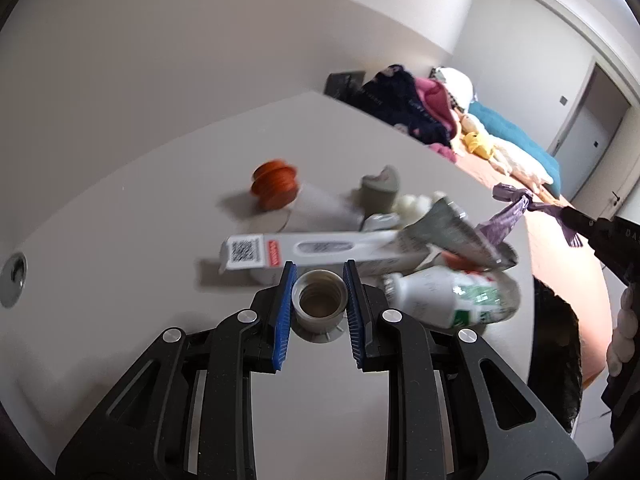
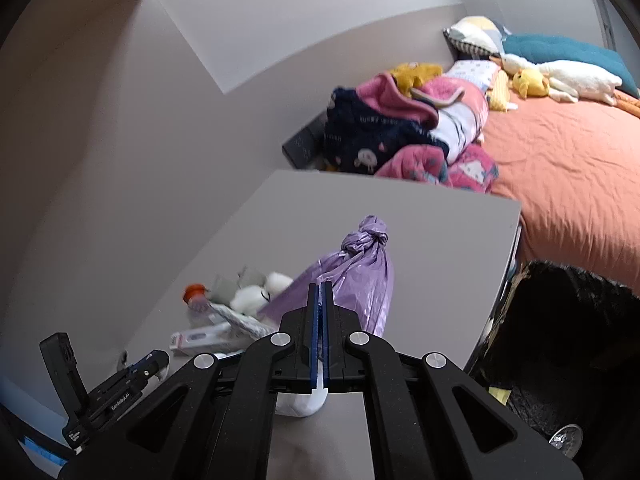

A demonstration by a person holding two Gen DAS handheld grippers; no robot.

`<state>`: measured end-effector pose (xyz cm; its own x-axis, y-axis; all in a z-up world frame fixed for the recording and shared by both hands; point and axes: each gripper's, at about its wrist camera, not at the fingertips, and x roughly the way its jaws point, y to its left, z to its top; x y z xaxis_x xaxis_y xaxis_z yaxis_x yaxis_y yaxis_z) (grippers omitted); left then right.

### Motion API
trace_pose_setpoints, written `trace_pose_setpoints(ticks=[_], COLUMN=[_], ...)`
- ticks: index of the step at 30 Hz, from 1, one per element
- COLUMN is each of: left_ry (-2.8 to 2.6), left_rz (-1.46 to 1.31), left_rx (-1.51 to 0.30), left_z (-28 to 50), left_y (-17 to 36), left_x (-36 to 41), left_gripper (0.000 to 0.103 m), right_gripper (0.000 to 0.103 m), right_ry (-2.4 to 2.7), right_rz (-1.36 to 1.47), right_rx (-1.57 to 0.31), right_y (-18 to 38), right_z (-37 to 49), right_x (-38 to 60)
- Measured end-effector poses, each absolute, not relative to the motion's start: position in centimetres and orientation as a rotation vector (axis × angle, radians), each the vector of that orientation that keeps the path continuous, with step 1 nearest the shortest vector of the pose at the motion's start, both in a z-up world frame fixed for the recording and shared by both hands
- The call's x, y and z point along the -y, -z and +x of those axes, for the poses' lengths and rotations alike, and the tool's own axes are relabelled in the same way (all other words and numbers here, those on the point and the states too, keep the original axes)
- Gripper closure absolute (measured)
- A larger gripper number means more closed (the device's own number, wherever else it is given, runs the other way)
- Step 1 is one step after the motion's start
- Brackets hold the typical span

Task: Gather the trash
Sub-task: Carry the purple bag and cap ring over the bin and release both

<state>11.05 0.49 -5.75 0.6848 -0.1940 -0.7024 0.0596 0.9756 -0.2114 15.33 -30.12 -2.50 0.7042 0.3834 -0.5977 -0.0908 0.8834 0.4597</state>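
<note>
My left gripper (image 1: 319, 280) is shut on the open neck of a clear plastic bottle (image 1: 319, 300), its blue pads (image 1: 282, 312) against both sides. Behind it on the grey table (image 1: 120, 220) lie a white toothbrush box (image 1: 312, 254), a white and green bottle (image 1: 452, 298), a silver wrapper (image 1: 452, 232), an orange cap (image 1: 276, 184) and a grey cup (image 1: 380, 190). My right gripper (image 2: 320, 292) is shut on the purple trash bag (image 2: 360, 272), knotted at its top. The bag also shows in the left wrist view (image 1: 508, 220).
A black-lined bin (image 2: 560, 340) stands at the table's right edge. A bed with an orange sheet (image 2: 560, 160), heaped clothes (image 2: 400, 132) and plush toys lies beyond. White tissue wads (image 2: 260, 292) sit among the trash. A metal grommet (image 1: 14, 276) is at the table's left.
</note>
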Motion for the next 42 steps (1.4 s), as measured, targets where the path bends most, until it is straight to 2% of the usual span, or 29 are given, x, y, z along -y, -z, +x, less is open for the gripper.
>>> trace_pose_setpoints(ticks=[12, 42], left_ry=[0.252, 0.669], left_rz=[-0.133, 0.003], left_rx=[-0.759, -0.760], left_z=[10.9, 9.2], left_y=[3.3, 1.6], left_x=[4.3, 22.2], left_gripper=[0.079, 0.079], right_gripper=[0.101, 0.101], right_ry=[-0.228, 0.027], right_rz=[0.439, 0.482], right_rx=[-0.665, -0.591], right_y=[-0.3, -1.6], right_z=[12.4, 1.9], right_x=[33.9, 46.0])
